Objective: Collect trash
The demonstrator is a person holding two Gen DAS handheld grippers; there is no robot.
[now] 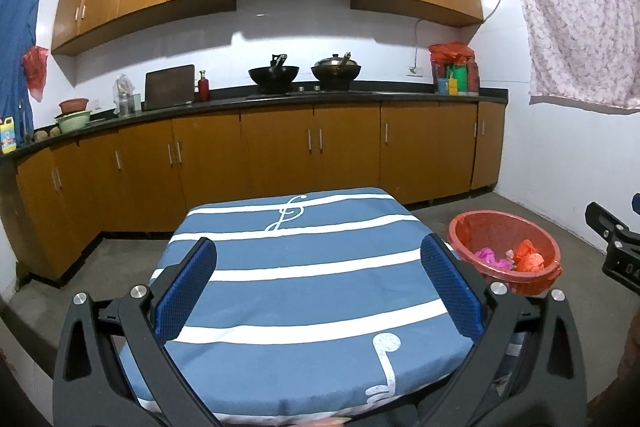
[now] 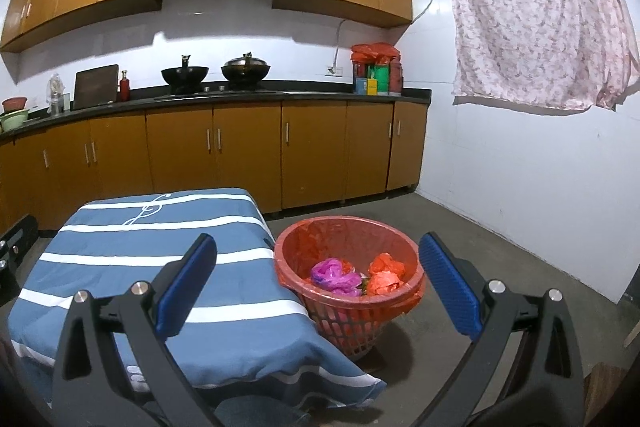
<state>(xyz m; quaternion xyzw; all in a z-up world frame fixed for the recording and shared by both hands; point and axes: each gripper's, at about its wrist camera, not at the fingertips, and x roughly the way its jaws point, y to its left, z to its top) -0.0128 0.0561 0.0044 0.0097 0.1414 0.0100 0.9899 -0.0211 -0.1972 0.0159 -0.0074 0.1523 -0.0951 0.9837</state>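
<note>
Hovering over the near half of the tabletop (image 1: 304,267), which was draped in a blue cloth with white stripes and white music notes, the left tongs (image 1: 319,283) stood spread wide, their blue ribbed pads (image 1: 188,287) far apart with nothing between them. No loose item lay on the striped cloth in either view.

To the right of the tabletop, touching its draped edge, stood the round red plastic lattice basket (image 2: 292,247), lined with a red plastic bag, on the grey concrete floor (image 2: 500,267). Inside it lay the collected trash: a crumpled purple plastic bag (image 2: 334,275) on the left and a crumpled orange-red plastic bag (image 2: 384,275) on the right, close together near the bottom.

The right tongs (image 2: 319,283) hung above the gap between tabletop and basket, also gaping wide and empty; the left pad sat over the cloth, the right pad (image 2: 448,287) just beyond the basket's right rim in that view.

Behind everything ran a long dark kitchen counter (image 1: 400,95) on brown wooden cabinets, carrying two black woks (image 1: 274,73) side by side at the middle. On the white wall at far right hung a pink floral cloth (image 2: 536,11).
</note>
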